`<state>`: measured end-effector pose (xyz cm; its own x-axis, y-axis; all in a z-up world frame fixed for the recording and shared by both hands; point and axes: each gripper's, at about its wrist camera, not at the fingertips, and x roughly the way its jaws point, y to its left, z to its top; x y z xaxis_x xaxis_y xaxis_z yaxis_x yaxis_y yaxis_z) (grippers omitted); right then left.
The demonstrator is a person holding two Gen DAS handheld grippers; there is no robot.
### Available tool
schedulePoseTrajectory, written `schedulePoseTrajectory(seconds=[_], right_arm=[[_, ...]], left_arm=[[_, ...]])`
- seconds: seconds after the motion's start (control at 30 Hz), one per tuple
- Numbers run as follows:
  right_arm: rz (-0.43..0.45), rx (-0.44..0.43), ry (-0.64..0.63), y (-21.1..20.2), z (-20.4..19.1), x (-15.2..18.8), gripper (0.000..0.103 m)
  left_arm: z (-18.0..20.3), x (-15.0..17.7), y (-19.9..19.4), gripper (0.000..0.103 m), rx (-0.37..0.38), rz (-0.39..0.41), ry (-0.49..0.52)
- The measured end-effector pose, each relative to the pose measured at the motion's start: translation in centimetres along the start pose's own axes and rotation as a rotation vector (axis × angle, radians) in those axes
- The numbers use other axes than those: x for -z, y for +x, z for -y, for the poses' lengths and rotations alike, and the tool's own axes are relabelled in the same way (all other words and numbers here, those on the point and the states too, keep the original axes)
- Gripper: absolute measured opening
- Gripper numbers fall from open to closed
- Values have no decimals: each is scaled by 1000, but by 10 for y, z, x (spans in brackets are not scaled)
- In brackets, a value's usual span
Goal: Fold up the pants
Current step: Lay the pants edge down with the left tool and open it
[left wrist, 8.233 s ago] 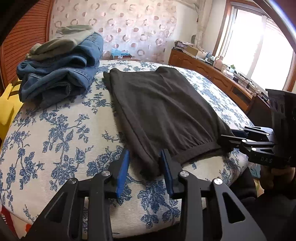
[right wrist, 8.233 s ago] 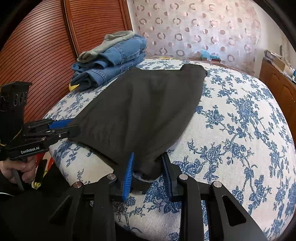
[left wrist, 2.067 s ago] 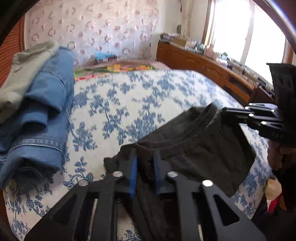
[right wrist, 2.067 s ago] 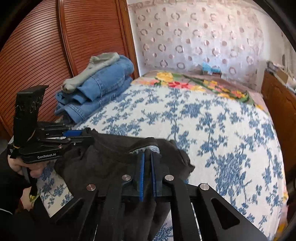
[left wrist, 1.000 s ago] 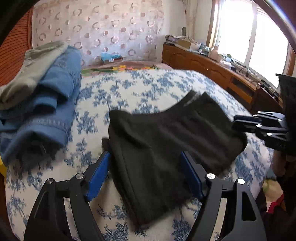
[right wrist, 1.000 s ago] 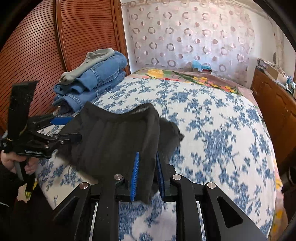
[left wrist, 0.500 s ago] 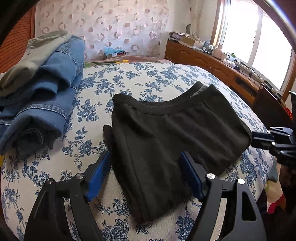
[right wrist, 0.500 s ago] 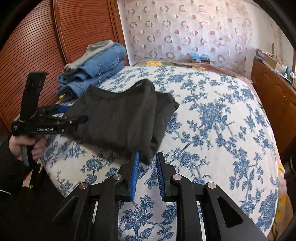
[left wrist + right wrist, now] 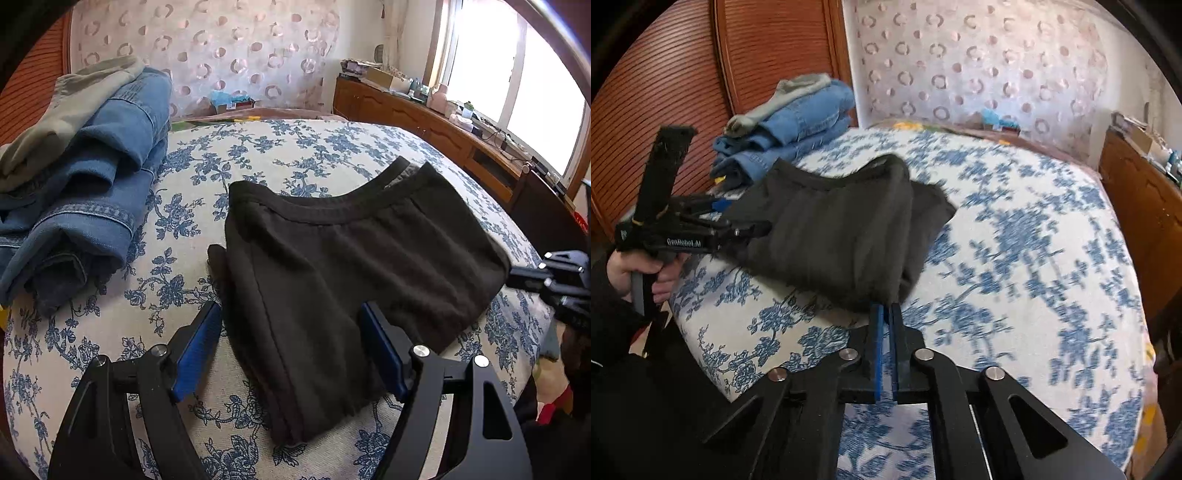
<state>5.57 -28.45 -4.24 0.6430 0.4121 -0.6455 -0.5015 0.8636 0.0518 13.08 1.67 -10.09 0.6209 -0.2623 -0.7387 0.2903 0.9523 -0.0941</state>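
Folded black pants (image 9: 343, 266) on floral bedspread (image 9: 177, 343), near end lying between spread pads of left gripper (image 9: 291, 350), untouched. Right gripper (image 9: 885, 314) pressed together, empty, just short of pants' edge.

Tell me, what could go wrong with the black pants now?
The folded black pants lie near the bed's front edge, so a nudge might slide them off. The left gripper is open around their near end; pulling back could drag the layers apart. The right gripper, shut and empty at their edge, might snag it.
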Motion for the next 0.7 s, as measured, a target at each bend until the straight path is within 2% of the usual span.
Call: schedulePoseTrajectory(seconds=[0.07,0.13,0.2,0.43,0.7], right_arm=[[19,35,23,-8,9,0,0],[24,34,42,-13,15,2,0],[21,79,44,-16,17,5,0],[44,67,59,-22,19,0,0],[55,38,25,0,6,-17,2]], left_arm=[[1,0,1,77,-7,-3,4],[1,0,1,77,-10,-4,6],[2,0,2,77,-15,-5,9],[2,0,1,77,-17,-5,10],[3,0,1,77,-17,-5,11]])
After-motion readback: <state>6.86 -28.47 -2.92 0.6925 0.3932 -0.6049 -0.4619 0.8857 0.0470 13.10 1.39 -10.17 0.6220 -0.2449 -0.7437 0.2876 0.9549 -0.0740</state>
